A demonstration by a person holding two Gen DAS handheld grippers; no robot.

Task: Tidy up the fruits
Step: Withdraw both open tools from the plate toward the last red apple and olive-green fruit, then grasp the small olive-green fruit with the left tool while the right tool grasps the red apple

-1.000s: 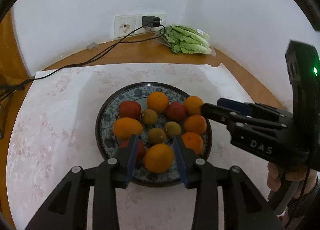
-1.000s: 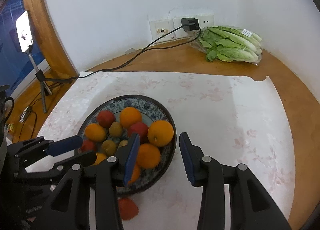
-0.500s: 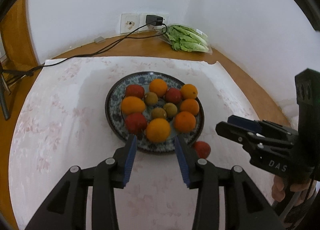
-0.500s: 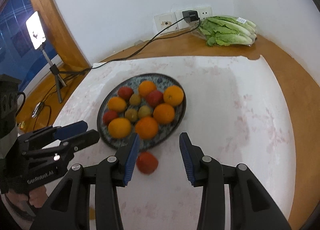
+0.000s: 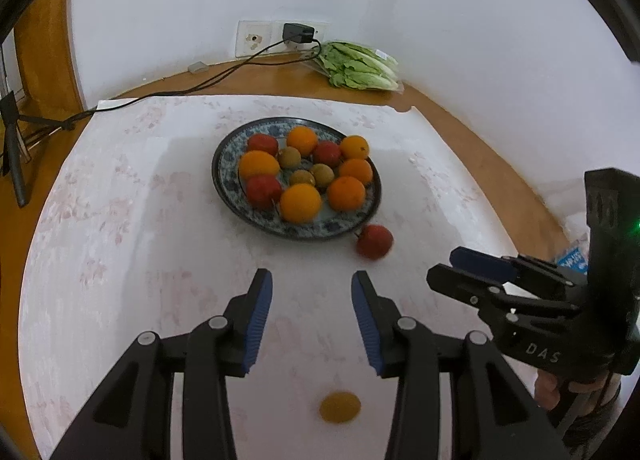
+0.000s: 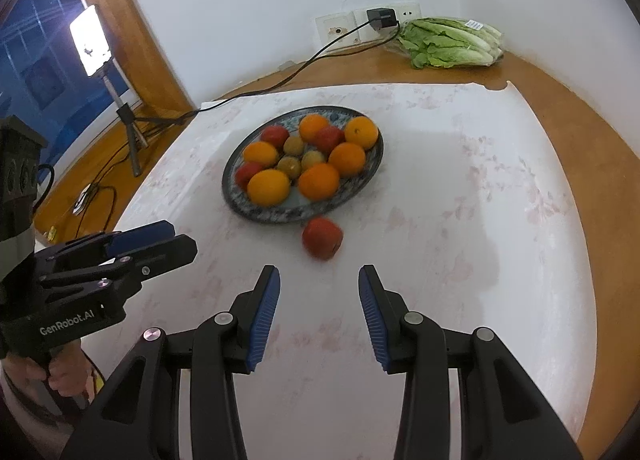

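Note:
A blue patterned plate [image 5: 228, 187] [image 6: 234, 201] holds several oranges, red fruits and small brown-green fruits. One red fruit [image 5: 375, 241] [image 6: 322, 238] lies on the white cloth just in front of the plate. A small orange fruit [image 5: 340, 406] lies on the cloth under my left gripper. My left gripper [image 5: 312, 300] hangs back from the plate, its jaws opening, with nothing between them. My right gripper [image 6: 319, 294] is open and empty just short of the loose red fruit. Each gripper shows from the side in the other view: the right gripper [image 5: 472, 272], the left gripper [image 6: 160, 240].
A bag of lettuce [image 5: 360, 67] [image 6: 452, 43] lies at the back by the wall sockets [image 6: 360, 23], from which a black cable [image 5: 200, 85] runs left. A tripod with a lamp [image 6: 94, 39] stands left of the table. A person's hand [image 6: 60, 376] holds the left gripper.
Both grippers have pulled back from the plate toward the near edge. A red fruit now lies on the cloth in front of the plate. The left jaws stand slightly wider.

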